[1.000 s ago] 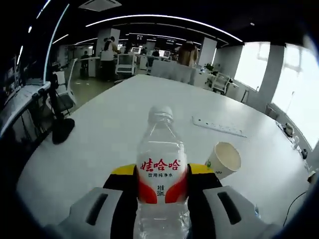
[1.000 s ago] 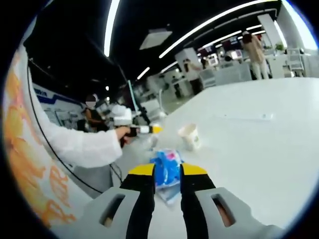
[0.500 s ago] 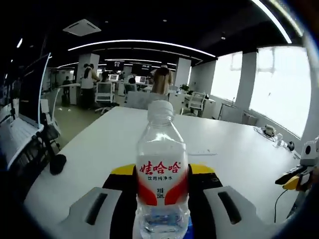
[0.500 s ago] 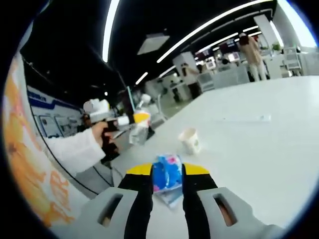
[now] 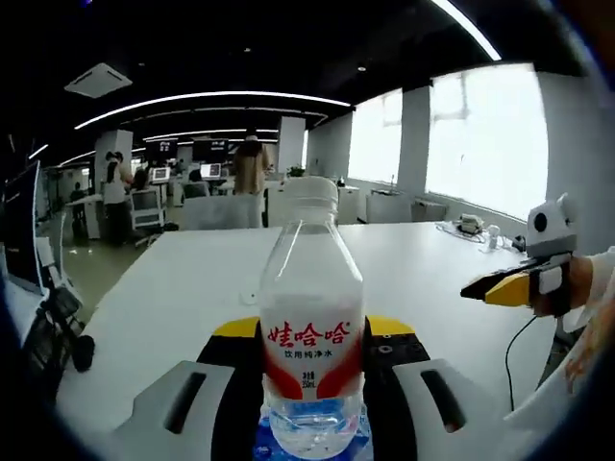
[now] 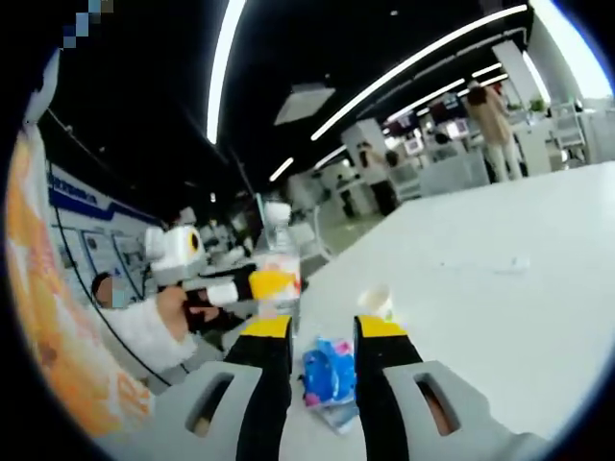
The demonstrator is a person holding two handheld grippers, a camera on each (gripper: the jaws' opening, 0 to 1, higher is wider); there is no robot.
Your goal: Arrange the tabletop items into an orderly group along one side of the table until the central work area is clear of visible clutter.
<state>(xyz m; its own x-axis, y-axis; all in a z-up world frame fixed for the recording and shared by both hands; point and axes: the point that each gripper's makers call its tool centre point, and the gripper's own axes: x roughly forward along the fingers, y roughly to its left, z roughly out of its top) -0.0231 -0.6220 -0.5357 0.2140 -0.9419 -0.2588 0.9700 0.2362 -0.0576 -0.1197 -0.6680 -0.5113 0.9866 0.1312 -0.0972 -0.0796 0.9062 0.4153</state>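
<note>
open-plan office all around, ceiling strip lights glowing, people standing far back by desks, big windows on the right in the left gripper view. white table (image 5: 183, 288) running far into the room.

left gripper (image 5: 313, 338) is clamping a water bottle (image 5: 311, 331) around its labelled middle, jaws pressing both sides, bottle standing upright with cap on. it is holding the bottle near the near edge of the table, something blue peeking just under the bottle base. right gripper (image 5: 519, 286) is poking in from the right, over the table edge.

in the right gripper view, right gripper (image 6: 323, 338) is hovering with jaws apart, gripping nothing; a blue packet (image 6: 330, 376) is lying on the table between and just below the jaws, not visibly pinched. paper cup (image 6: 377, 302) is sitting just beyond, past the right jaw. left gripper (image 6: 258, 285) is coming in from the left with the water bottle (image 6: 277, 252), a hand (image 6: 175, 309) holding it.

handling guess: bottle looks thin clear plastic, part filled, so light-ish but squashy and slick; the label band looks the best spot. packet looks soft and crinkly, probably grab at an edge. cup is light, easy to tip or crush, take by the rim wall.
</note>
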